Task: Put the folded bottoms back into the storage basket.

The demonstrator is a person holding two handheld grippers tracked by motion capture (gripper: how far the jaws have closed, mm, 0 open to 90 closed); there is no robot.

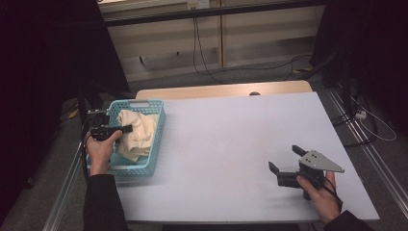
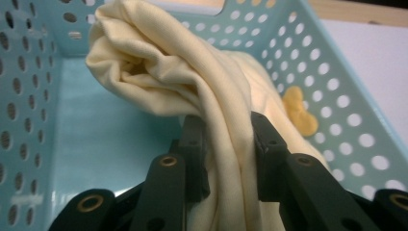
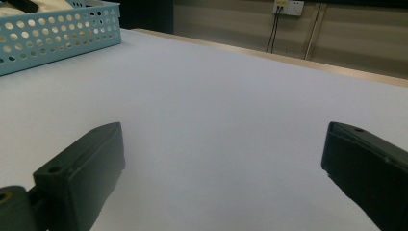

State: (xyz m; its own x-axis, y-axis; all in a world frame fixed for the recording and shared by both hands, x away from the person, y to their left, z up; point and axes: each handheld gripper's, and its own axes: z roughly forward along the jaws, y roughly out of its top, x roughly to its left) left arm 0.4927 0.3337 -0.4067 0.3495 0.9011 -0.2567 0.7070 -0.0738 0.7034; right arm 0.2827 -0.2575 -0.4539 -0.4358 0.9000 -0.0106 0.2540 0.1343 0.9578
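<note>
High view, surface: a white surface [image 1: 226, 144] with a wooden edge at 12 o'clock.
High view, basket: a light blue perforated basket [image 1: 156, 139] sits at the 9 o'clock side of the surface.
High view, cloth: a cream cloth [image 1: 139, 132] lies bunched inside the basket.
High view, left tongs: the left tongs [image 1: 126, 129] reach into the basket from its 9 o'clock side and touch the cloth, held by the left hand [image 1: 101, 149].
High view, right tongs: the right tongs [image 1: 285, 159], held by the right hand [image 1: 322, 192], rest near the 4 o'clock corner, well apart from the basket, with the jaws spread.
Left gripper view, tongs: the two black jaws are clamped on a fold of the cloth [image 2: 183, 77], which rises between them towards 11 o'clock.
Left gripper view, basket: blue floor and holed walls [image 2: 332, 96] surround the cloth.
Right gripper view, tongs: jaws wide apart over the bare surface [image 3: 221, 106], nothing between them.
Right gripper view, basket: the basket [image 3: 57, 36] stands at 10 o'clock, far off.
</note>
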